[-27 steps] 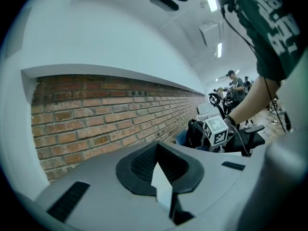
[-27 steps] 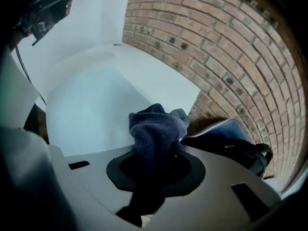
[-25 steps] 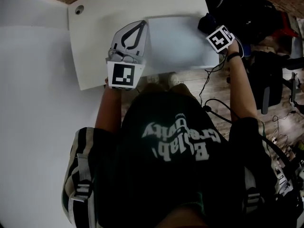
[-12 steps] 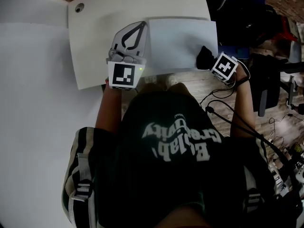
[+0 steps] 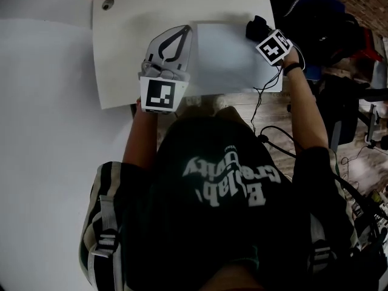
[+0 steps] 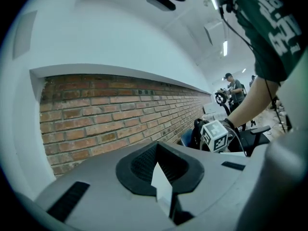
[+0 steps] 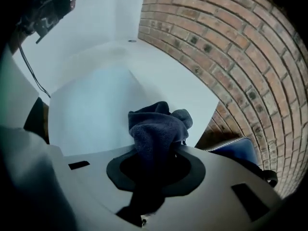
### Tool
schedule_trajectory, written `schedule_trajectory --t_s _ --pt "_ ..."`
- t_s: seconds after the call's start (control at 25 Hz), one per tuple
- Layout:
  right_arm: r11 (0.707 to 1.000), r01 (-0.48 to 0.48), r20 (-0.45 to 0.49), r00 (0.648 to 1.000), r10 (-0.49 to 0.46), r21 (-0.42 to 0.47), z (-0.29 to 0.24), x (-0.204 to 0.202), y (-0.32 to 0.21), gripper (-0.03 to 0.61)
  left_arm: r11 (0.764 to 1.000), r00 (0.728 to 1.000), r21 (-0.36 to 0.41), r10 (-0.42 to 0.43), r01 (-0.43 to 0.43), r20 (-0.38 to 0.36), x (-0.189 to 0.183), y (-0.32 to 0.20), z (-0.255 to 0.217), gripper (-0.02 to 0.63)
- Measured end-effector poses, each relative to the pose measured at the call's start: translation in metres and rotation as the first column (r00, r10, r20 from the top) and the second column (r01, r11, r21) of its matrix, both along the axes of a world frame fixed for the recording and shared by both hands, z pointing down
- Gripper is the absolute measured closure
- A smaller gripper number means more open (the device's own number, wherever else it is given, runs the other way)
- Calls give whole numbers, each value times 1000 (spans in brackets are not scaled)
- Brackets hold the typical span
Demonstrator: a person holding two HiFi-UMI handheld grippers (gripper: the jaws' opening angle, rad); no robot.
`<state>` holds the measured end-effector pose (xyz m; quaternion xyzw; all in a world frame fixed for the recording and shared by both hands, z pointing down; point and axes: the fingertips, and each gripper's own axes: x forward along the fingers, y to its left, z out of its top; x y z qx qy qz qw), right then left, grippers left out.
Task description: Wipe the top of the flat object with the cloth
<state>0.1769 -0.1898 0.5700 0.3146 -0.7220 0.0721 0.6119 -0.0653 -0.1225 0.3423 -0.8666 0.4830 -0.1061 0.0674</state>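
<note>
A pale flat sheet [image 5: 227, 56] lies on the white table [image 5: 127, 53]. My left gripper [image 5: 179, 36] is at the sheet's left edge, and in the left gripper view its jaws [image 6: 163, 196] are shut on that thin white edge. My right gripper [image 5: 260, 32] is at the sheet's far right corner, shut on a dark blue cloth [image 5: 255, 25] that presses on the sheet. In the right gripper view the cloth [image 7: 158, 126] bunches out of the jaws [image 7: 156, 162] over the sheet [image 7: 91, 105]. The right gripper's marker cube [image 6: 214, 135] shows in the left gripper view.
A round hole [image 5: 108, 4] sits in the table's far left corner. A brick wall [image 7: 231, 57] runs past the table's far edge. Dark bags and chairs [image 5: 321, 23] crowd the right, with cables [image 5: 267, 132] on the wooden floor. A blue seat [image 7: 238, 150] is beside the table.
The right gripper drew the cloth from the sheet's far right corner down to its near right edge, then pushed it back to the far corner. The left gripper stayed put.
</note>
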Motion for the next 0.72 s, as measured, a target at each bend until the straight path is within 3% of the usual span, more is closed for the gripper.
schedule_trajectory --t_s 0.12,0.2,0.28,0.36,0.52,0.56,0.6,0.64,0.72 --pt "998 31 -3 1000 -31 -56 -2 -1 14 514 1000 1000 1 -17 17 -6 -7 -1 1 615" --pt "983 64 19 998 -62 -169 -2 -5 41 514 1000 1000 8 -21 21 -6 -10 -2 1 615" --pt "951 97 37 995 -90 -293 1 -4 76 515 1000 1000 11 -17 17 -6 -12 -1 0 615" --pt "898 128 50 992 -117 -420 3 -1 116 515 1000 1000 9 -16 16 -12 -13 -2 0 615" --pt "736 224 107 973 -203 -639 2 -4 189 514 1000 1000 1 -27 27 -8 -20 -6 3 615" --pt "722 240 109 968 -225 -649 1 -5 193 515 1000 1000 0 -29 29 -5 -21 -6 4 615" --pt "735 250 104 965 -239 -630 -1 -6 189 515 1000 1000 1 -29 29 -4 -22 -6 4 615" --pt "773 252 97 965 -242 -582 -6 -9 175 514 1000 1000 1 -29 30 -5 -22 -6 3 615" --pt "877 236 93 972 -217 -418 -19 -20 129 514 1000 1000 4 -31 31 -4 -24 -6 2 615"
